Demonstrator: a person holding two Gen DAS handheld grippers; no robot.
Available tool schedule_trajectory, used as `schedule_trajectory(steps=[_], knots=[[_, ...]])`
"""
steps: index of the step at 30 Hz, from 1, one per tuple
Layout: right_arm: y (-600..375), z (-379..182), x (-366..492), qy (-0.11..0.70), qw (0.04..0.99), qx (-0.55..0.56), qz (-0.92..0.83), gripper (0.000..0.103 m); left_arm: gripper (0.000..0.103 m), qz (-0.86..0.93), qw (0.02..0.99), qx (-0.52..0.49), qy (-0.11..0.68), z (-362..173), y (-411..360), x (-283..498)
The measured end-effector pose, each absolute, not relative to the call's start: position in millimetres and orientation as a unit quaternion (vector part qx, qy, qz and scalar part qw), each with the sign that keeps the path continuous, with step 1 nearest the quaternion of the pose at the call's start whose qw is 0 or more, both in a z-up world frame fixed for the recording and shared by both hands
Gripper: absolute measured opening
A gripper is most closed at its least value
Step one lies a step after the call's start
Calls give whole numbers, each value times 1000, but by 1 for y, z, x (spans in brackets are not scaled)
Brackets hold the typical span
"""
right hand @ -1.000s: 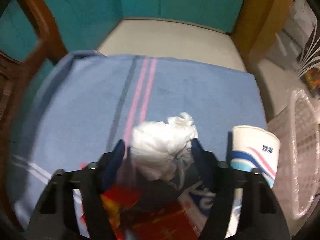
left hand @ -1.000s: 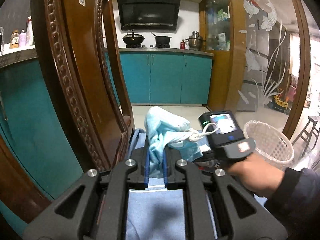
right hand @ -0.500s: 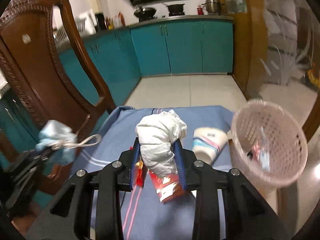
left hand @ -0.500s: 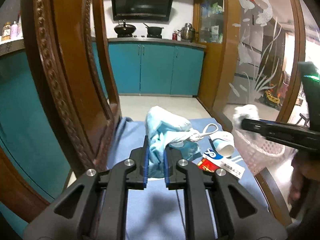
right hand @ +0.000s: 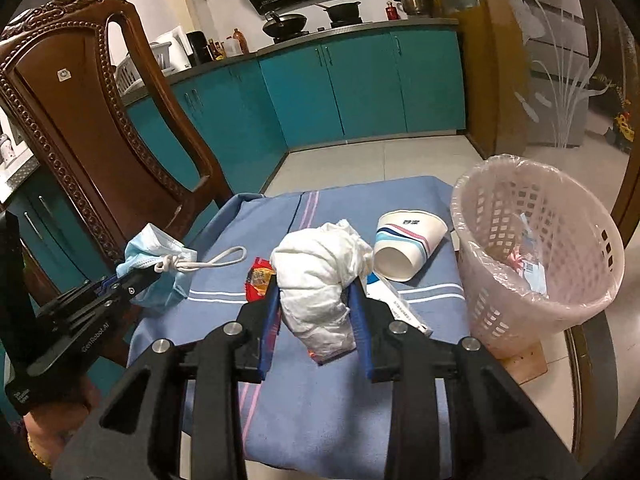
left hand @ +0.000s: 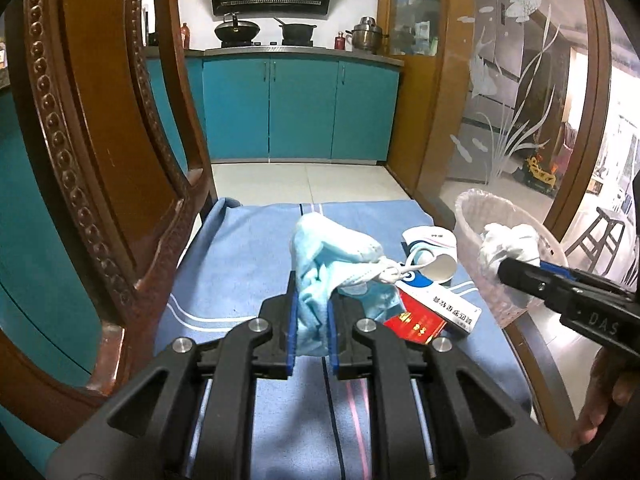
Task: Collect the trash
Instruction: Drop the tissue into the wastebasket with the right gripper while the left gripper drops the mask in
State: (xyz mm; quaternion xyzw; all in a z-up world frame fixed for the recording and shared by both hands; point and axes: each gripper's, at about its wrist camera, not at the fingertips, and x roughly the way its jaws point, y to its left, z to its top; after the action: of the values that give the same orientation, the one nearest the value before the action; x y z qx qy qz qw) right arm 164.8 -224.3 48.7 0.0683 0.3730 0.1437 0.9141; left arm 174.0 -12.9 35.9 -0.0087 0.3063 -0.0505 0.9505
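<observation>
My left gripper (left hand: pixel 312 300) is shut on a light blue face mask (left hand: pixel 332 252) with white ear loops, held above the blue cloth; it also shows in the right wrist view (right hand: pixel 156 264). My right gripper (right hand: pixel 316 304) is shut on a crumpled white tissue wad (right hand: pixel 320 276), seen in the left wrist view (left hand: pixel 508 244) in front of the pink basket (left hand: pixel 476 236). The lined basket (right hand: pixel 492 260) stands at the right, with some trash inside. A paper cup (right hand: pixel 408 248) lies on its side, next to a red wrapper (right hand: pixel 258 280) and a white box (left hand: pixel 436 300).
The blue striped cloth (right hand: pixel 320 392) covers a round table with a wooden rim (right hand: pixel 588 360). A carved wooden chair (right hand: pixel 92 120) stands at the left. Teal kitchen cabinets (right hand: pixel 360 92) and a glass door (left hand: pixel 520 92) lie behind.
My right gripper has lifted the tissue wad off the cloth and carried it right, toward the basket. My left gripper keeps hold of the mask and has shifted slightly.
</observation>
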Motion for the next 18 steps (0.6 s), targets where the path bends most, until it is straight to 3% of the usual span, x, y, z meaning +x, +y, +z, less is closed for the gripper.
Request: schedule_trajectory(steps=[18], knots=[[-216,42,167,384,910,56,147,34,14,-51,948,-12,315,34,-10,176]])
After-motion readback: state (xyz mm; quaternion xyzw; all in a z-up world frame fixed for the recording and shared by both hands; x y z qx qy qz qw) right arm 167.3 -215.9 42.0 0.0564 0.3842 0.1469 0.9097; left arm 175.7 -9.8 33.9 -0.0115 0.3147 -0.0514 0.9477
